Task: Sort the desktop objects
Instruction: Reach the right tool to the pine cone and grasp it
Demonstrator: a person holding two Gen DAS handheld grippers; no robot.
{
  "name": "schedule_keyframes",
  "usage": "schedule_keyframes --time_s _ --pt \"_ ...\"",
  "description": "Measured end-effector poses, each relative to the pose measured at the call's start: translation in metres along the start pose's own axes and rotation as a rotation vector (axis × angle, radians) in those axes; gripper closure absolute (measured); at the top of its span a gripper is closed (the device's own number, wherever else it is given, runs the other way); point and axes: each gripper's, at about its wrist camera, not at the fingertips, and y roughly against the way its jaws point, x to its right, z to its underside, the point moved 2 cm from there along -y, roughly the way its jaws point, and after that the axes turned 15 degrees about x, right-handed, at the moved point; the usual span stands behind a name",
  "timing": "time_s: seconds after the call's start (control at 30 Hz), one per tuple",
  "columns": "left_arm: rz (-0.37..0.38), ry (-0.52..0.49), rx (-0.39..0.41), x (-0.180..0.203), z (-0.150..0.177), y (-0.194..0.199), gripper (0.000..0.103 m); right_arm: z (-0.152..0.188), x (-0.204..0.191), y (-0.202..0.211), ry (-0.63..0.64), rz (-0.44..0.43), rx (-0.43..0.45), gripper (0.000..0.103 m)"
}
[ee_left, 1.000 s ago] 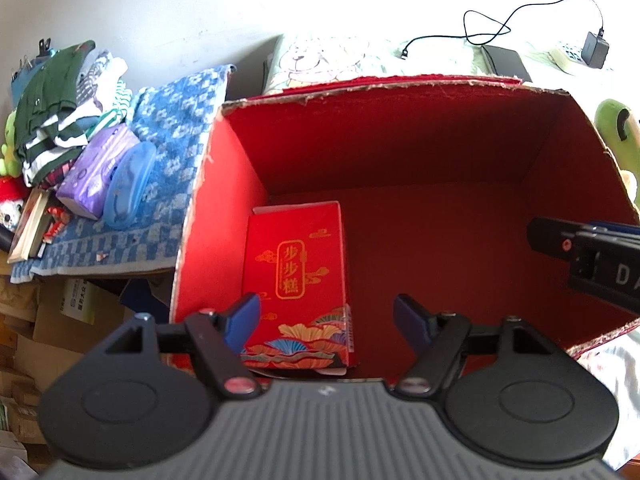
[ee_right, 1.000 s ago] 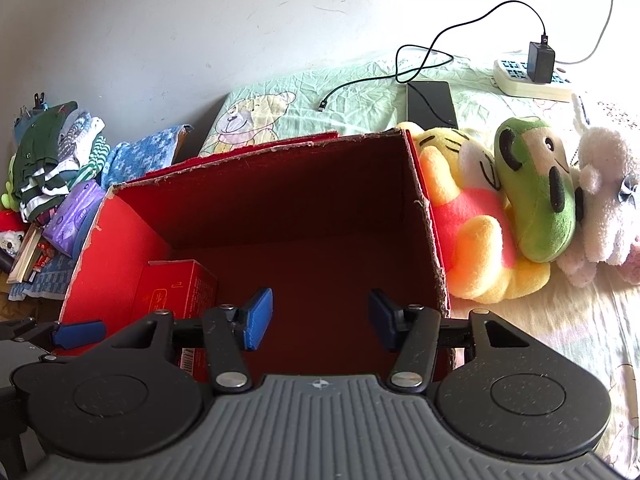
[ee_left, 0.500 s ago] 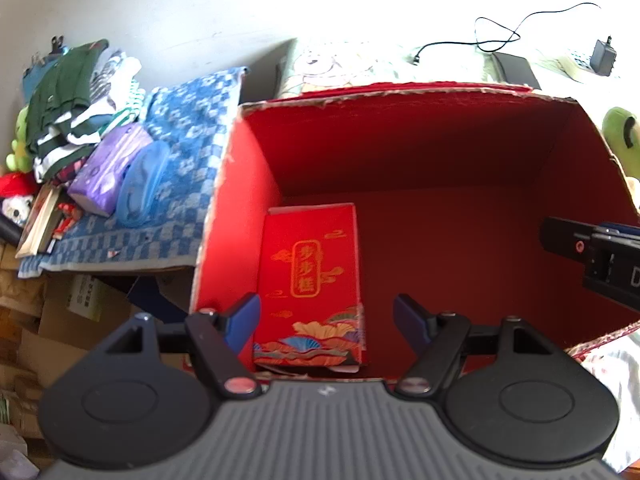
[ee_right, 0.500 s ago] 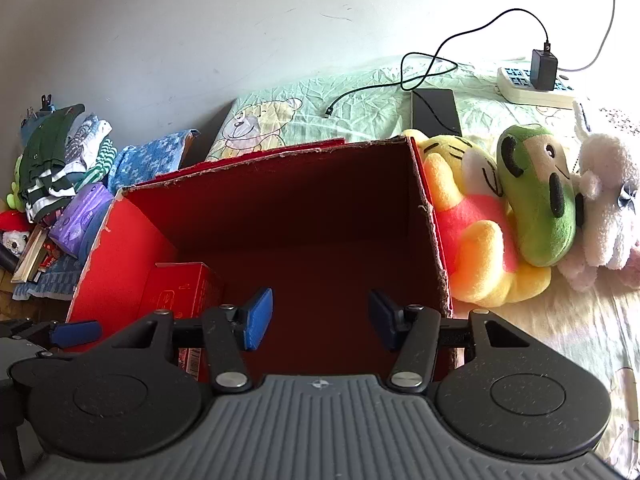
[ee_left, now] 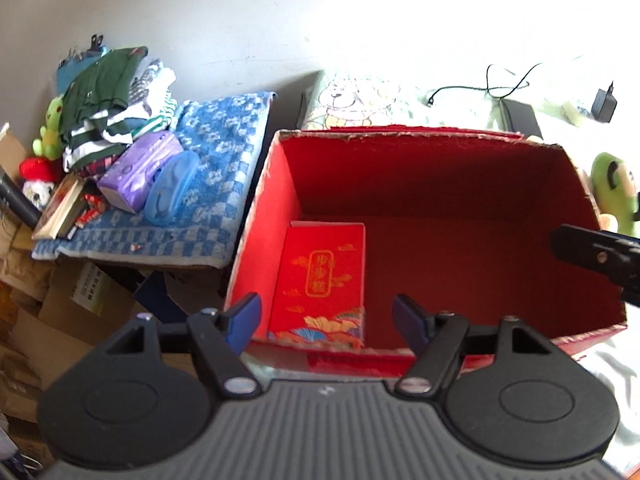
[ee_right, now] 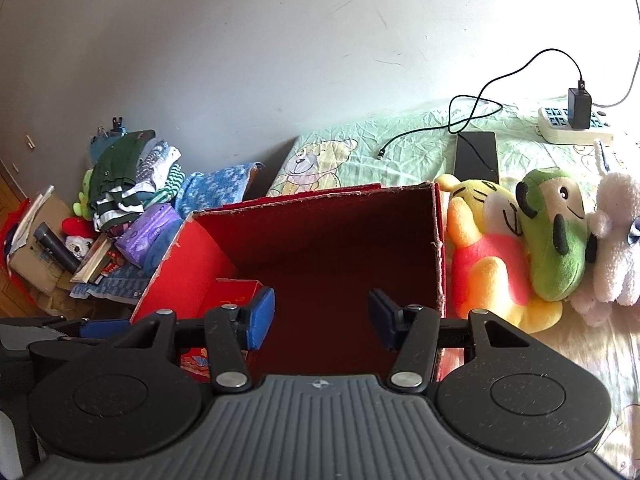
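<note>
The left gripper (ee_left: pixel 327 318) and the right gripper (ee_right: pixel 321 319) both hover above the open red box (ee_left: pixel 440 200), fingers spread apart and holding nothing. A red packet (ee_left: pixel 322 280) lies flat inside the box, against its left wall.

Left wrist view: looks steeply down, from close above the near rim, into the open red box (ee_left: pixel 440 216). Right wrist view: sits further right, angled less steeply, facing the wall across the bed (ee_right: pixel 400 148). Both views share the box, the clothes pile (ee_left: pixel 108 96) and the green plush toy (ee_right: pixel 554 232).
</note>
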Motion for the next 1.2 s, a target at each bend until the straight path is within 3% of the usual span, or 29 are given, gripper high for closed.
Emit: schedule_keyframes --time_s 0.27,0.57,0.83,0.97,1.2 --pt "0.033 0.088 0.022 0.014 0.027 0.040 0.033 0.006 0.042 0.036 -0.032 -0.062 -0.025 0.053" --pt "0.102 0.099 0.004 0.042 0.083 0.082 0.033 0.048 0.061 0.047 -0.094 -0.196 -0.195 0.067" --pt "0.128 0.252 -0.117 0.050 0.148 0.086 0.040 0.081 0.042 0.046 -0.063 -0.361 -0.306 0.072" --pt "0.166 0.316 -0.126 0.053 0.158 0.078 0.040 0.088 0.029 0.033 -0.075 -0.432 -0.363 0.072" --pt "0.157 0.334 -0.122 0.050 0.162 0.057 0.040 0.096 0.001 0.008 0.013 -0.487 -0.420 0.071"
